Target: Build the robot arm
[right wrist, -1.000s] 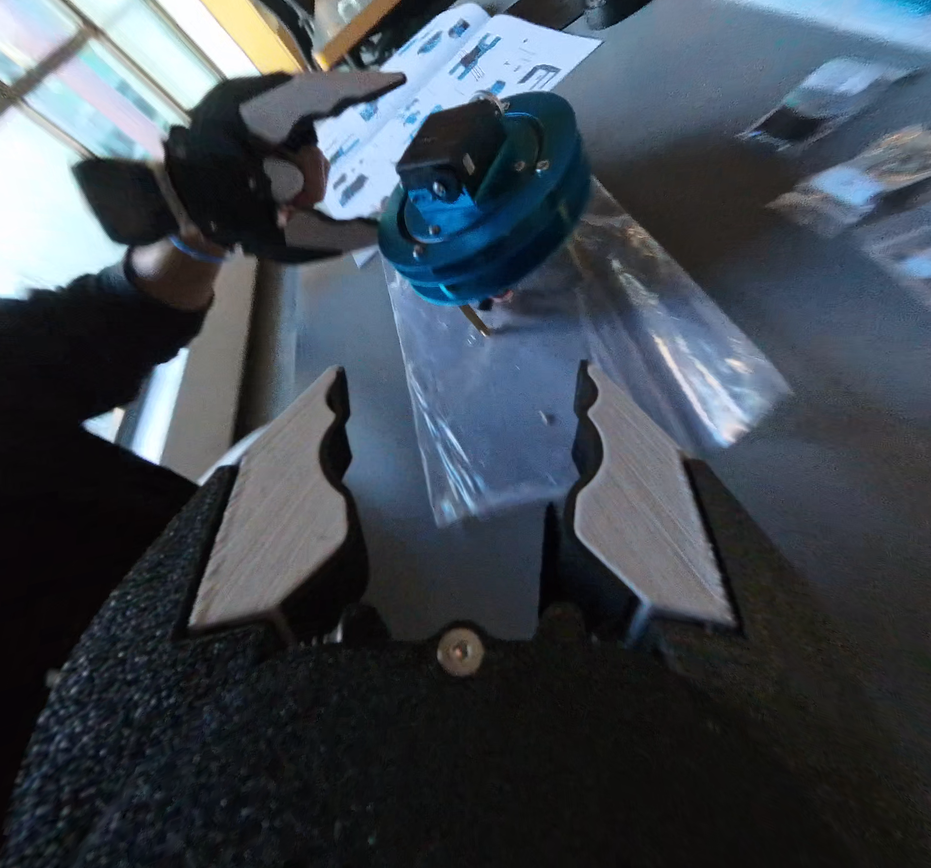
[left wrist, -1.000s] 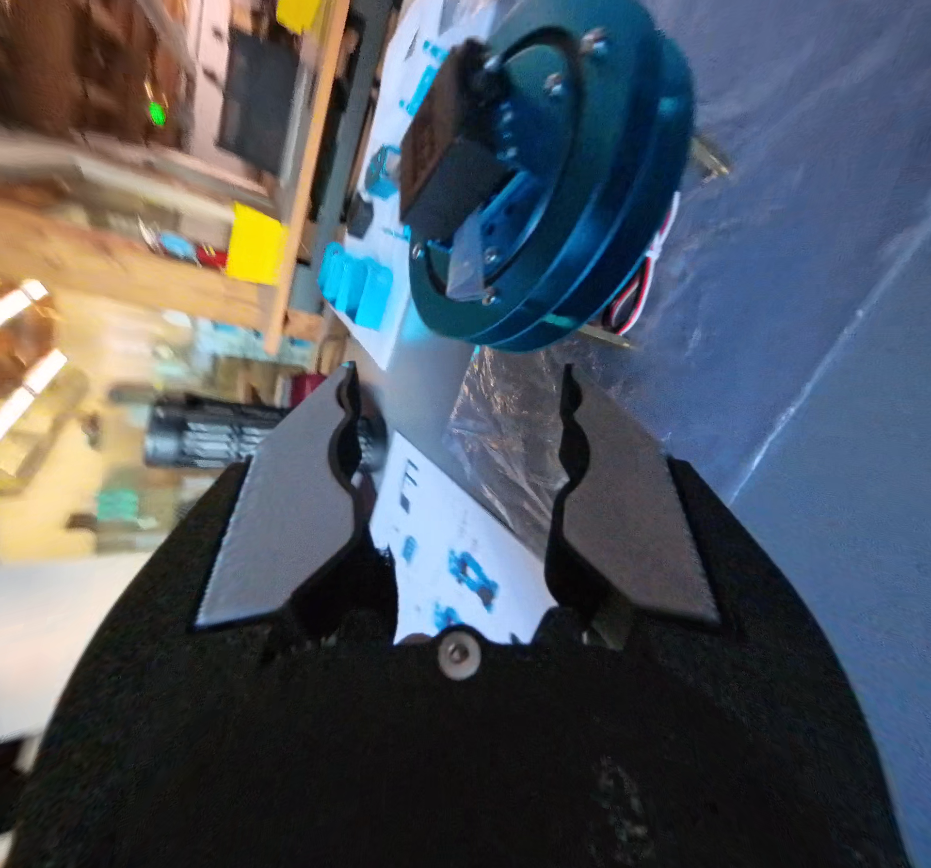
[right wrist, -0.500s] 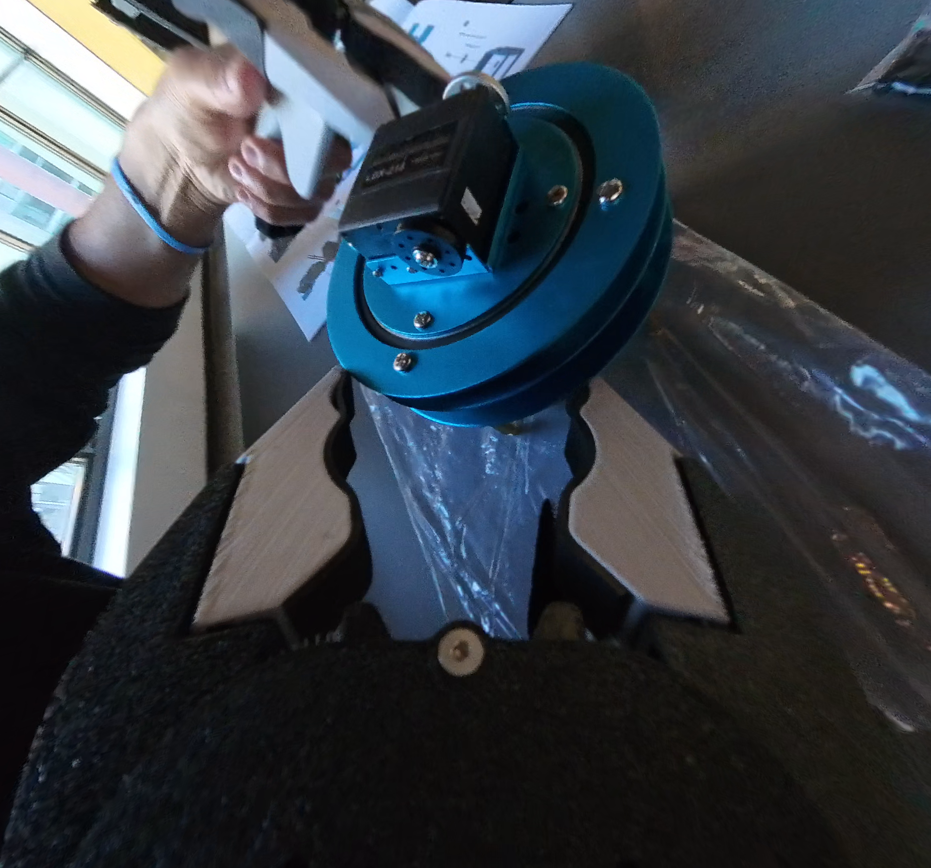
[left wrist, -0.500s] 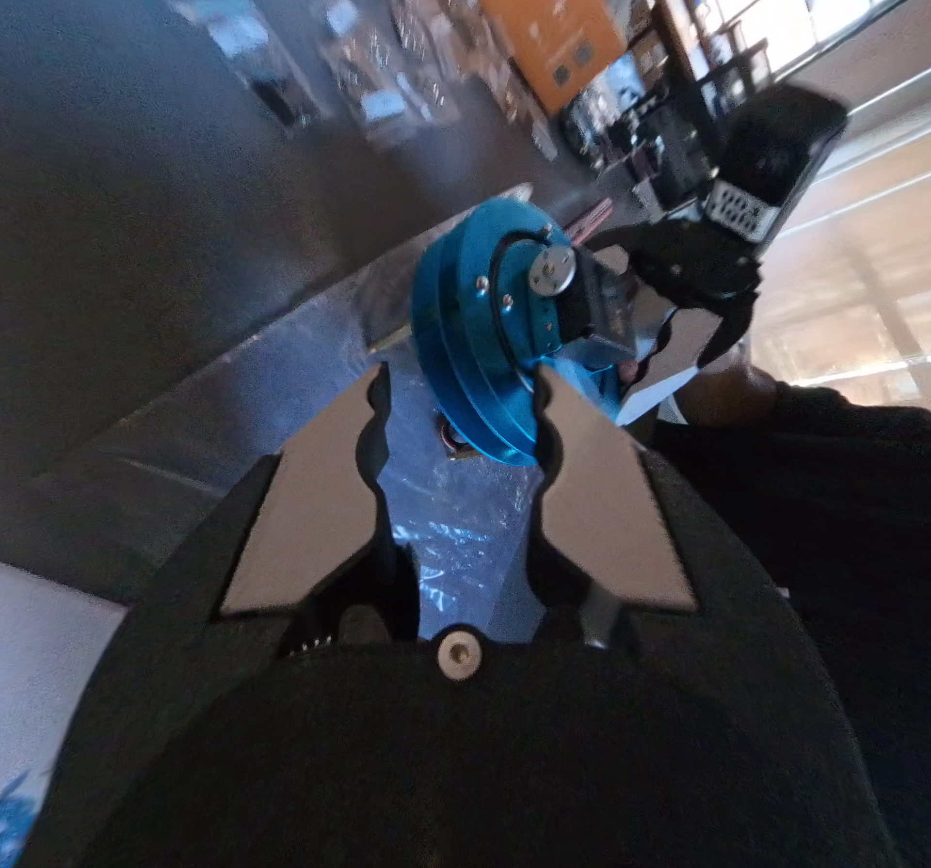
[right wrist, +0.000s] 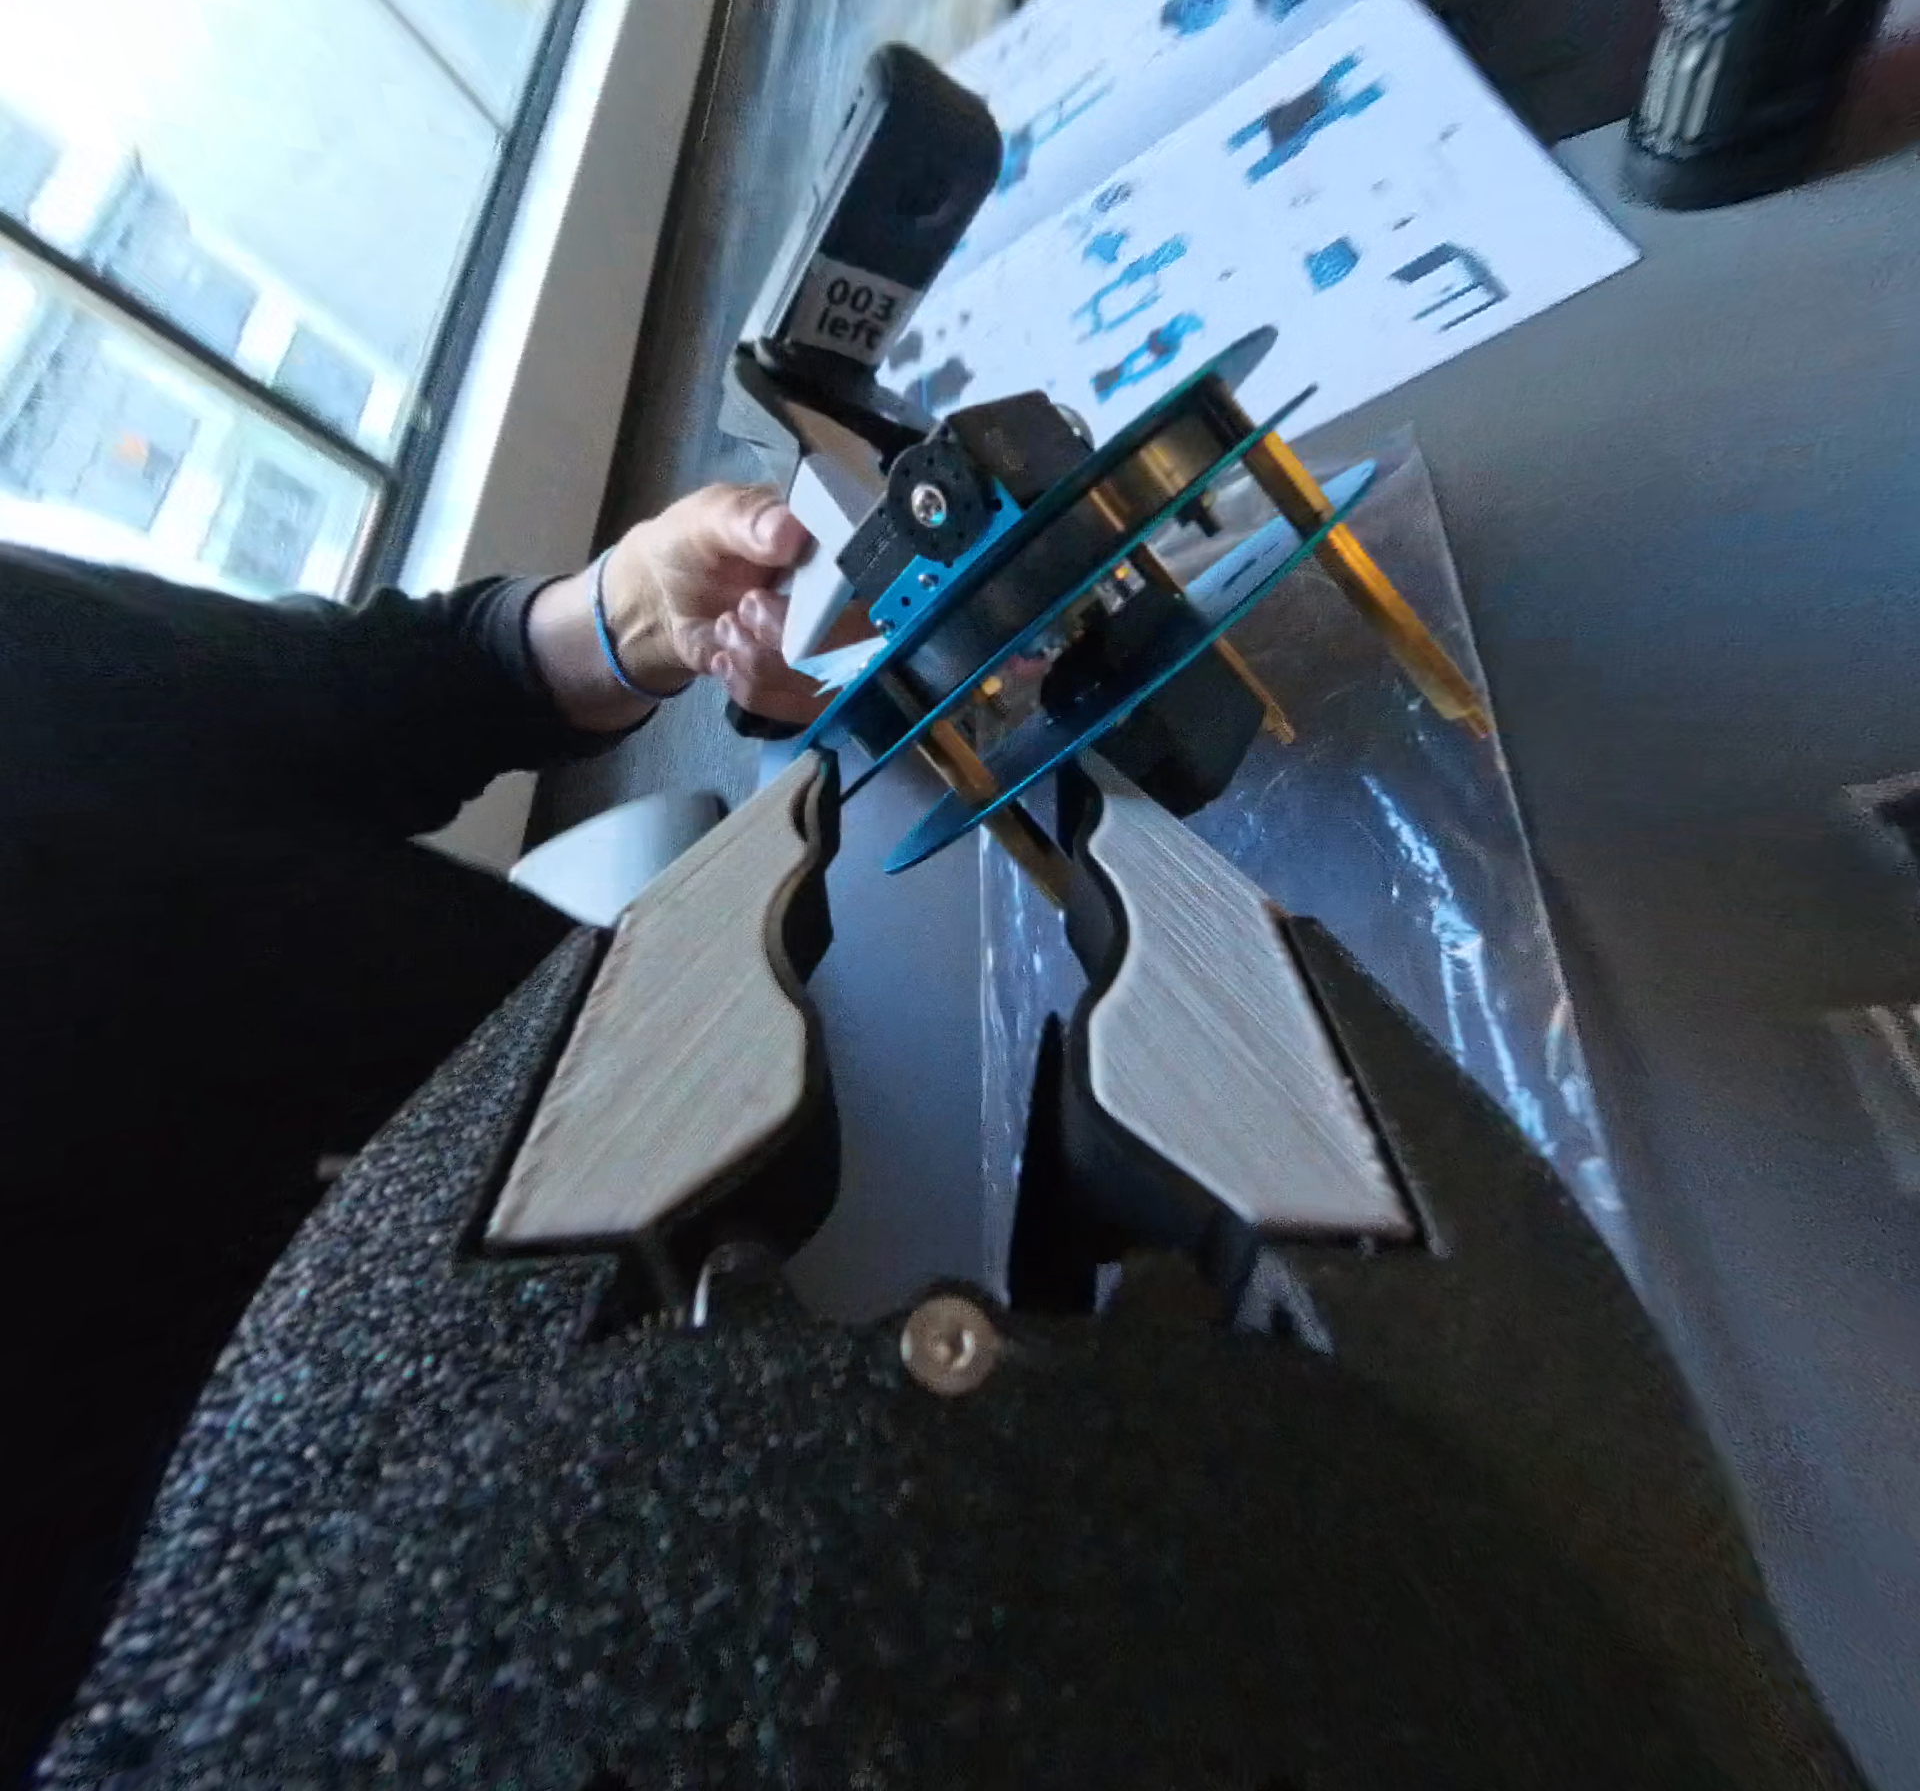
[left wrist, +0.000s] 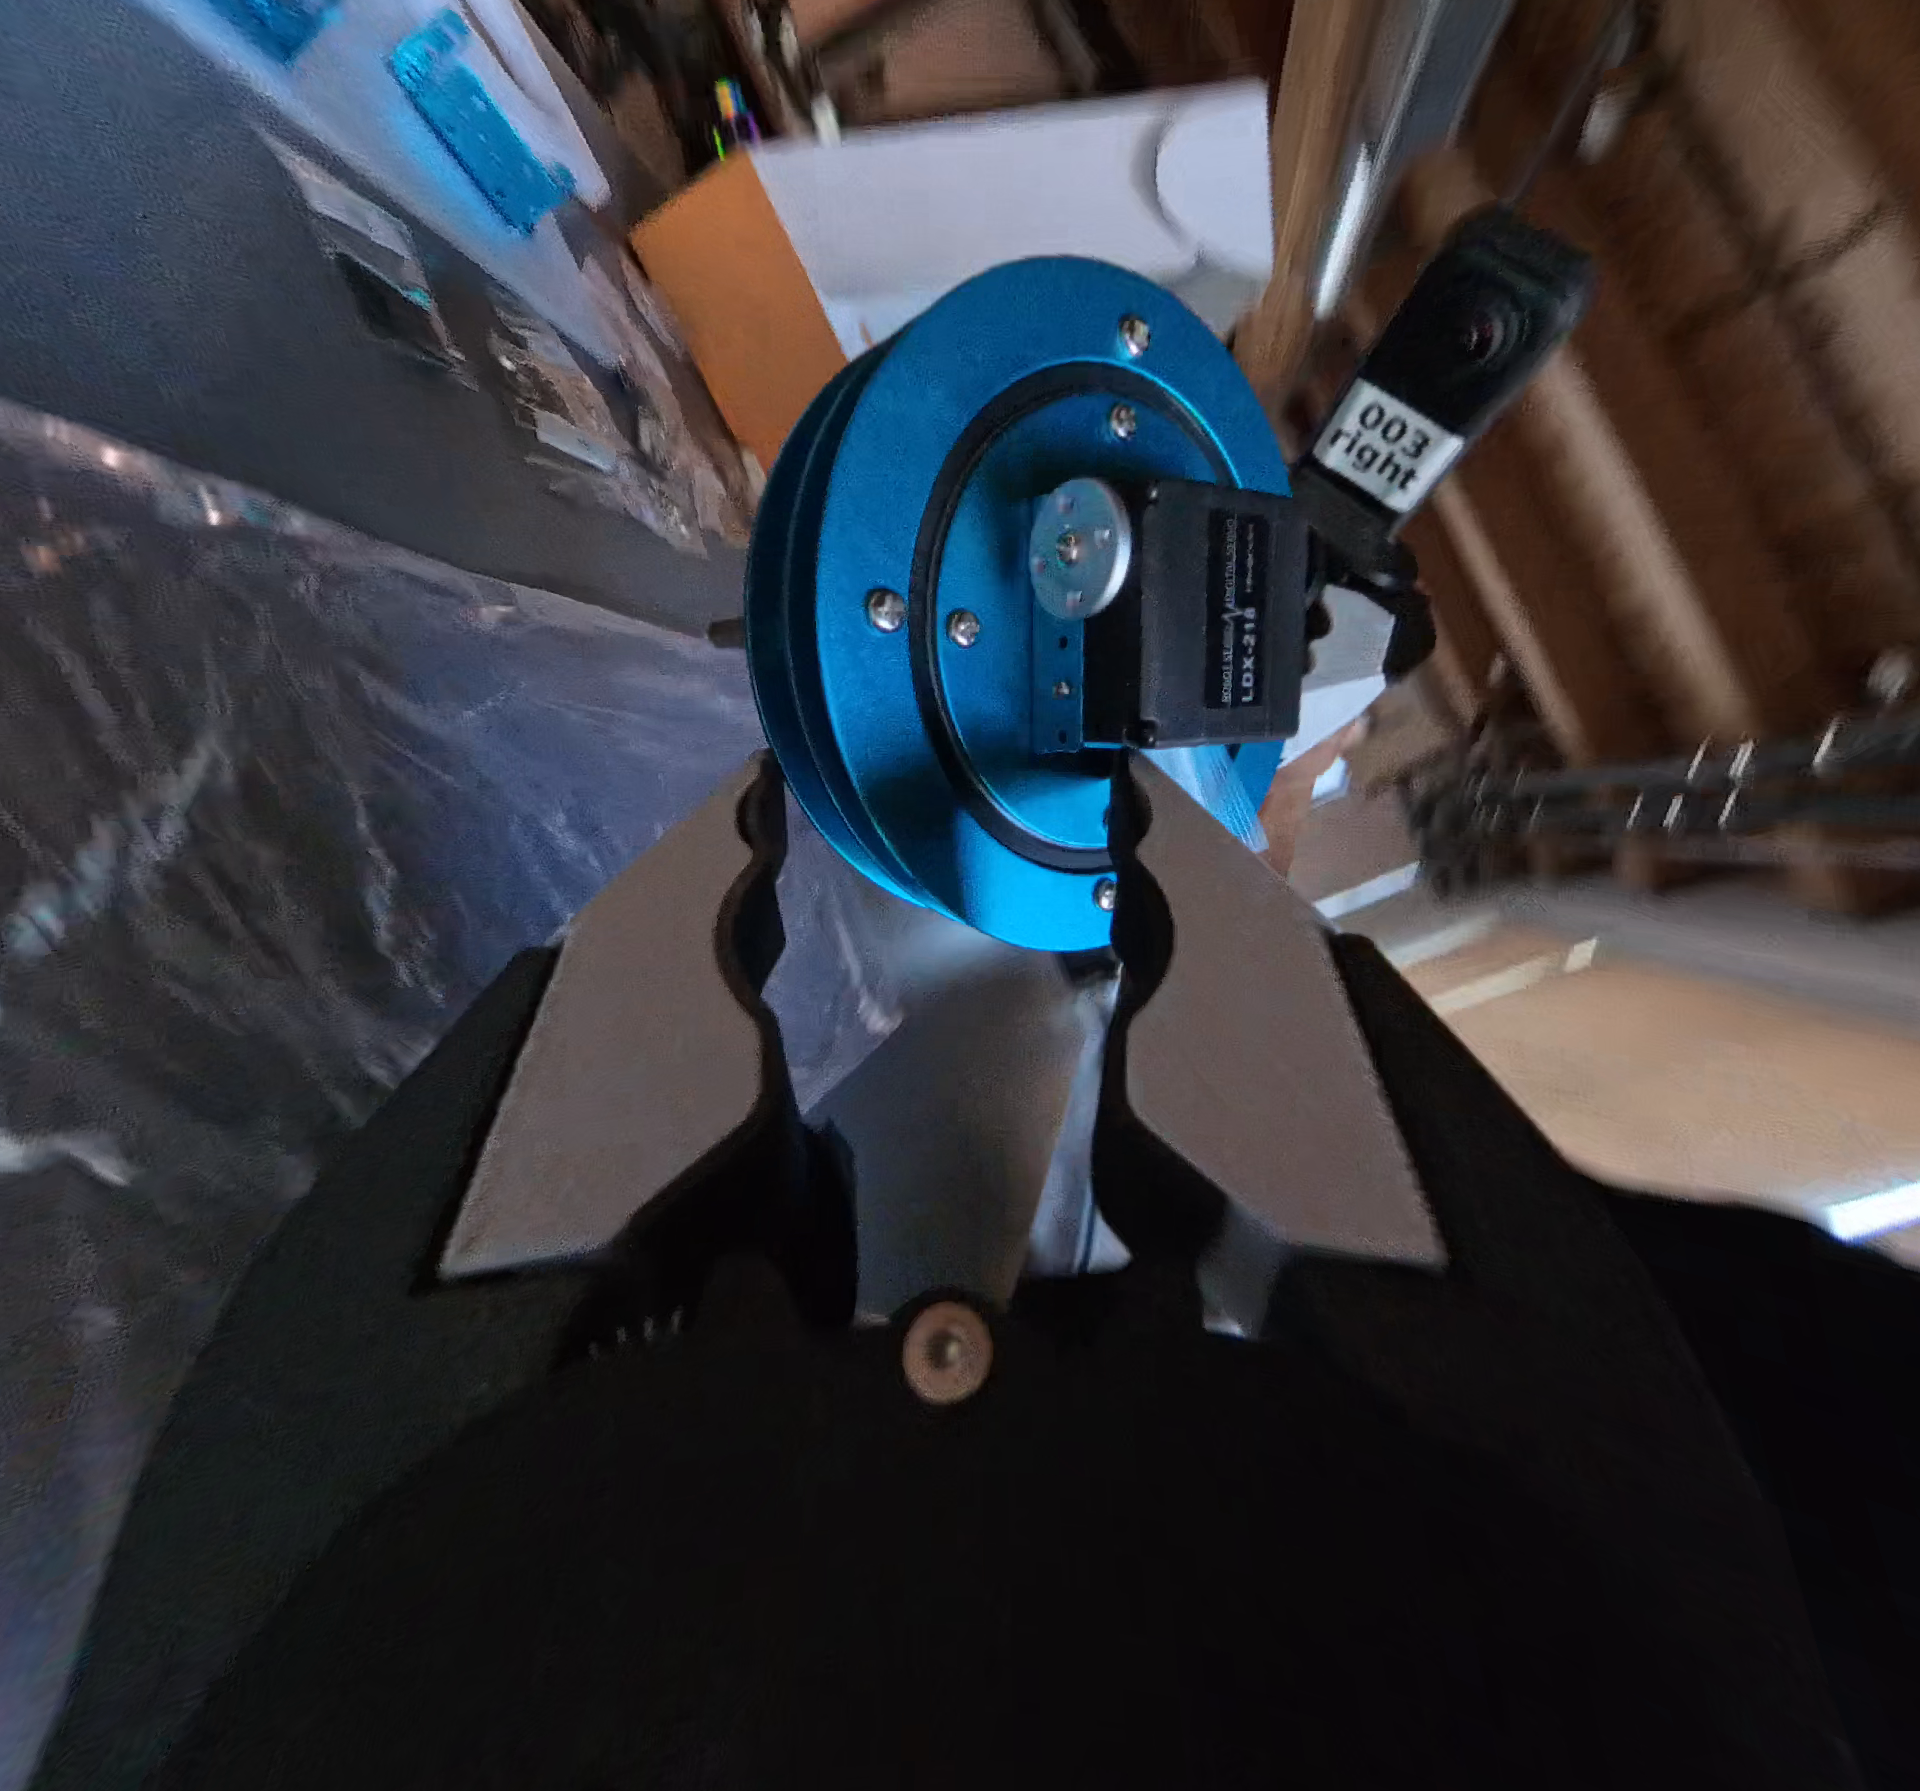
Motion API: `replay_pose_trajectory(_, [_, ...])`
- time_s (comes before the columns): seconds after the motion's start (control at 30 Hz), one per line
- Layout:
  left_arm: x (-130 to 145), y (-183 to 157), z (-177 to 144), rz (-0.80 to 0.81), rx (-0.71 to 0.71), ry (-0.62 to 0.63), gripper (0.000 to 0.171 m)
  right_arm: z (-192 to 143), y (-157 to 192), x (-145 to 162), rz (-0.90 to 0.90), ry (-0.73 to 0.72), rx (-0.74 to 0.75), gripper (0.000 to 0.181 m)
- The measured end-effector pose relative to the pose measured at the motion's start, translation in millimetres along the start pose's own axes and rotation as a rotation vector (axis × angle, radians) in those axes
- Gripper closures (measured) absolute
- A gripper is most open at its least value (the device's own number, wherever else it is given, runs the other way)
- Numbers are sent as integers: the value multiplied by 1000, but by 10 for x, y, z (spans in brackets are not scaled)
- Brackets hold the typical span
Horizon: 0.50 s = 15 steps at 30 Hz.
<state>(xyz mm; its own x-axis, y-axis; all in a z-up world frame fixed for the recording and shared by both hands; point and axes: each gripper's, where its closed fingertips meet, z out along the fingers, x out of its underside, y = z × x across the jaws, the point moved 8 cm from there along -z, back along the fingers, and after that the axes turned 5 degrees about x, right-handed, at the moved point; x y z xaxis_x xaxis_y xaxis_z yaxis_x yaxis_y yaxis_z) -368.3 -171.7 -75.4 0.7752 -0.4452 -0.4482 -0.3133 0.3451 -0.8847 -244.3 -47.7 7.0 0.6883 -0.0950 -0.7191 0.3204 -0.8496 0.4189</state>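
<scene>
1. Blue anodised metal, three round plates stacked on brass standoffs with a black servo block bolted on top: this disc assembly [left wrist: 1023, 598] sat at the centre of the left wrist view and in the upper middle of the right wrist view [right wrist: 1081, 598], tilted above a clear plastic bag [right wrist: 1351, 910] on the dark grey tabletop [right wrist: 1714, 598].
2. Left gripper [left wrist: 940, 796] had its jaws spread, tips straddling the lower rim of the discs; whether they touched is unclear.
3. Right gripper [right wrist: 951, 785] was also spread, one tip at the top plate's edge, the other beside the black block under the stack.
4. A hand [right wrist: 696, 588] with a blue wristband worked the far gripper at centre left of the right view.
5. Risk, as I judge it: with neither pair pinching firmly, the tilted stack could slip or topple, and thin plate edges give poor purchase.
6. Count: three plates, two grippers, one bag, one white instruction sheet [right wrist: 1299, 183] at upper right.
</scene>
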Motion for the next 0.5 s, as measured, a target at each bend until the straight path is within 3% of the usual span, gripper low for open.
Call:
replay_pose_trajectory(0.13, [336, 31, 105, -109, 4, -243, 110, -24, -120, -126, -51, 227, -113, 139])
replay_pose_trajectory(0.27, [507, 106, 165, -145, -60, -417, 109, 45, -301, -87, -8, 297, -192, 139])
replay_pose_trajectory(0.5, [652, 198, 231, -247, -175, -532, 110, 148, -508, 72, 94, 367, -205, 137])
